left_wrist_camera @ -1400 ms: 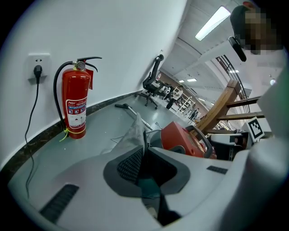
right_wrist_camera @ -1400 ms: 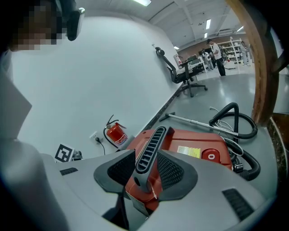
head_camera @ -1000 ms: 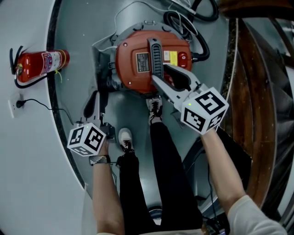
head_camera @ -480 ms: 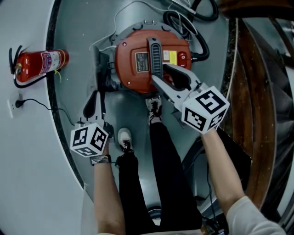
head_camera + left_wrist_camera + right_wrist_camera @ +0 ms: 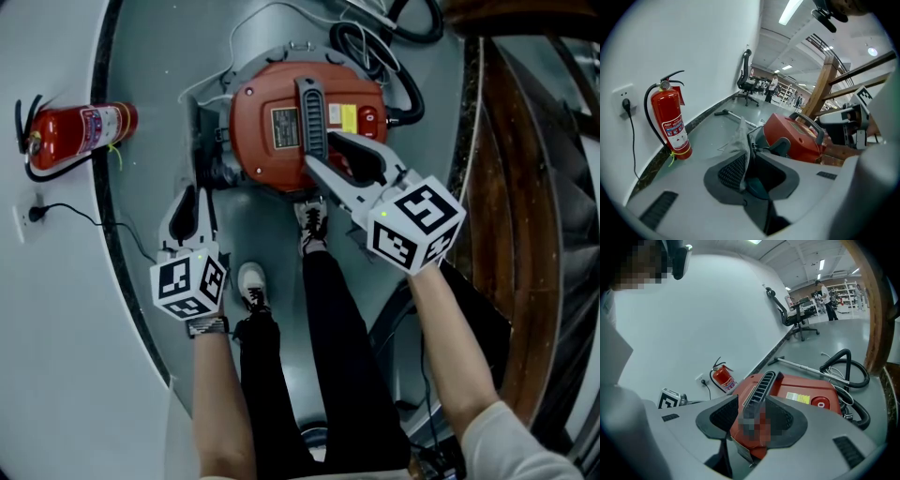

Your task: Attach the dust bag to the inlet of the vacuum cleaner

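The red vacuum cleaner (image 5: 272, 127) stands on the grey floor ahead of the person's feet, with a black handle (image 5: 312, 112) along its top. My right gripper (image 5: 321, 148) reaches over it from the right, its jaws shut on the near end of that handle (image 5: 761, 383). My left gripper (image 5: 195, 195) hovers left of the vacuum (image 5: 797, 136). In the left gripper view a thin grey dust bag edge (image 5: 739, 140) runs up between its jaws (image 5: 749, 161), pinched against the left pad. The rest of the bag and the inlet are hidden.
A red fire extinguisher (image 5: 80, 131) stands by the white wall at left, next to a socket with a plugged cable (image 5: 28, 214). The black hose (image 5: 384, 47) coils behind the vacuum, near a metal wand (image 5: 811, 367). Wooden stairs (image 5: 525, 187) rise at right. The person's shoes (image 5: 314, 220) are near the vacuum.
My left gripper has drifted slightly right, toward the vacuum. The right gripper keeps its hold on the handle, and the vacuum sits a touch higher in the head view.
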